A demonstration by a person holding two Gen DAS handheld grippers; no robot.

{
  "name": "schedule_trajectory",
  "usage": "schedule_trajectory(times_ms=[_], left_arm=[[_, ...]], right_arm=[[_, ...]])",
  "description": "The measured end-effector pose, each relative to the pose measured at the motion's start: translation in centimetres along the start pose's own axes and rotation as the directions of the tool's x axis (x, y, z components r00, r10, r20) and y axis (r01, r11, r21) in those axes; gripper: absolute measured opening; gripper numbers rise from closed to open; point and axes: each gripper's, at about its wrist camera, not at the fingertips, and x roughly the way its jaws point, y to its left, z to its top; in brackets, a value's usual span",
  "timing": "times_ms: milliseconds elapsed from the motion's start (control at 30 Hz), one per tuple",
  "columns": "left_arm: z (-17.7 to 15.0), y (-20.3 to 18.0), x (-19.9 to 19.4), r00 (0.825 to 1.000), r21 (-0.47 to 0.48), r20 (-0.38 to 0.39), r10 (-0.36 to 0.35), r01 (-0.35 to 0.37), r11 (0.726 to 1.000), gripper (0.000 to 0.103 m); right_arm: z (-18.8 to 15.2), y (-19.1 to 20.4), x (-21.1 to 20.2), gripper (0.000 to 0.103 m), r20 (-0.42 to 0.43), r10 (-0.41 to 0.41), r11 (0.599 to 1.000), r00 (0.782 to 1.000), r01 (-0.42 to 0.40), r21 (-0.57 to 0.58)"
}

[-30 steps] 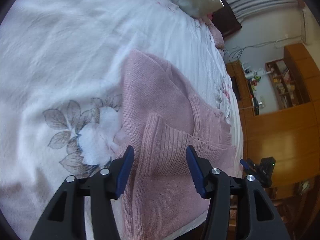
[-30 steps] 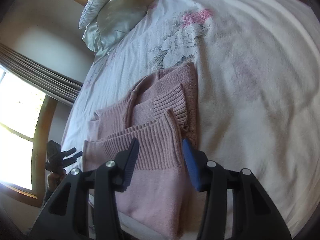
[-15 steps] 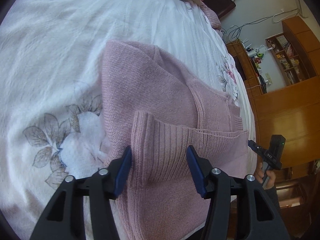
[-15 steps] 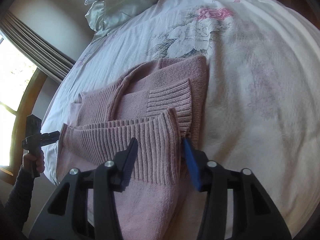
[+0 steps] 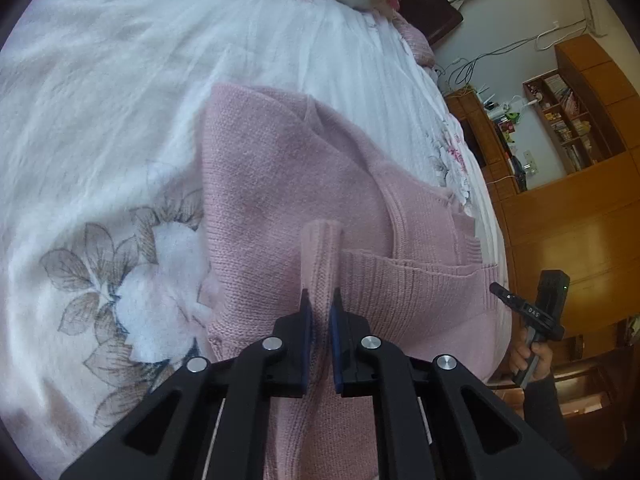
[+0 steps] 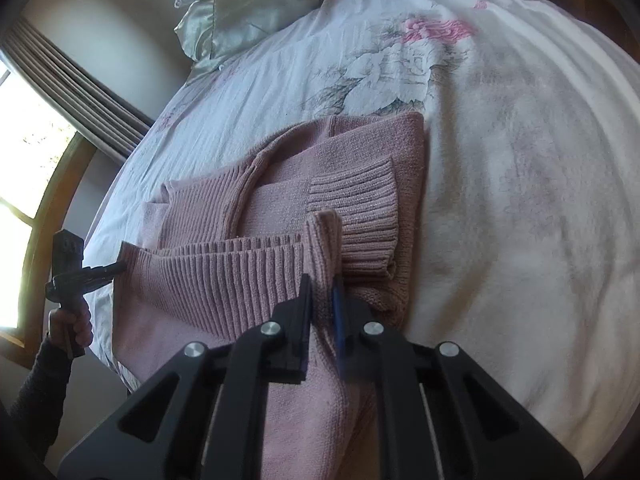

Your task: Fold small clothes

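Note:
A pink knitted sweater (image 5: 288, 184) lies partly folded on a white floral bedspread (image 5: 100, 100), its sleeves laid across the body. My left gripper (image 5: 320, 304) is shut on the ribbed hem's left corner, which bunches up between the blue pads. In the right wrist view the same sweater (image 6: 360, 148) shows a ribbed cuff (image 6: 356, 192) on top, and my right gripper (image 6: 322, 288) is shut on the hem's right corner. Each gripper appears in the other's view, held by a hand: the right one (image 5: 532, 312) and the left one (image 6: 80, 272).
Pale satin pillows (image 6: 248, 12) lie at the head of the bed. Wooden shelving and cabinets (image 5: 580, 160) stand beyond the bed's right side. A window with curtains (image 6: 60, 80) is on the left side. The bed edge (image 6: 116, 364) runs close below the sweater.
Both grippers went from open, straddling the ribbed hem, to shut on it. The hem fabric now bunches up between each pair of pads.

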Motion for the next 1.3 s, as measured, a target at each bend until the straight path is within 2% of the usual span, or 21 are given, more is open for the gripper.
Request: schedule_trajectory(times_ms=[133,300,433,533,633,800,933,1067,1167,1300], left_arm=[[-1.2,-2.3,-2.7,0.996,0.059,0.059,-0.060,0.057,0.997,0.007],[-1.5,-4.3,-7.4,0.979,0.100,0.153,-0.136,0.121,0.988,0.007],[0.0,-5.0,-10.2,0.964,0.118,0.218,-0.152,0.128,0.985,0.007],[2.0,-5.5,-10.7,0.958,0.112,0.240,-0.154,0.130,0.985,0.007],[4.2,-5.6,-9.8,0.962,0.099,0.236,-0.139,0.118,0.988,0.007],[8.1,-4.7,-6.4,0.977,0.059,0.197,-0.078,0.068,0.996,0.007],[11.0,-2.8,-2.6,0.991,-0.002,0.133,-0.001,0.002,1.000,0.007],[12.2,-0.4,1.0,0.996,-0.066,0.075,0.053,-0.048,0.997,0.007],[12.4,0.5,1.9,0.996,-0.089,0.082,0.036,-0.029,0.996,0.007],[12.7,0.2,0.7,0.992,-0.066,0.123,-0.015,0.023,0.998,0.007]], right_arm=[[-0.5,1.0,-2.8,0.008,0.063,0.021,1.000,0.998,-0.020,-0.010],[-0.4,3.4,-7.0,0.008,0.144,0.043,0.998,0.989,-0.037,-0.049],[1.4,4.6,-9.3,0.008,0.209,0.053,0.998,0.977,-0.043,-0.054],[3.3,4.7,-9.8,0.008,0.241,0.061,0.998,0.969,-0.056,-0.030],[5.4,4.4,-9.0,0.007,0.249,0.055,0.998,0.967,-0.057,0.000],[8.7,2.7,-5.9,0.007,0.222,0.010,0.997,0.975,-0.026,0.071],[10.7,0.5,-1.5,0.007,0.146,-0.055,0.991,0.988,0.036,0.126],[11.5,-1.6,3.1,0.007,0.055,-0.111,0.982,0.992,0.101,0.162],[11.5,-2.6,4.4,0.007,0.049,-0.110,0.977,0.993,0.099,0.188],[11.7,-2.3,3.4,0.007,0.090,-0.082,0.981,0.993,0.064,0.181]])
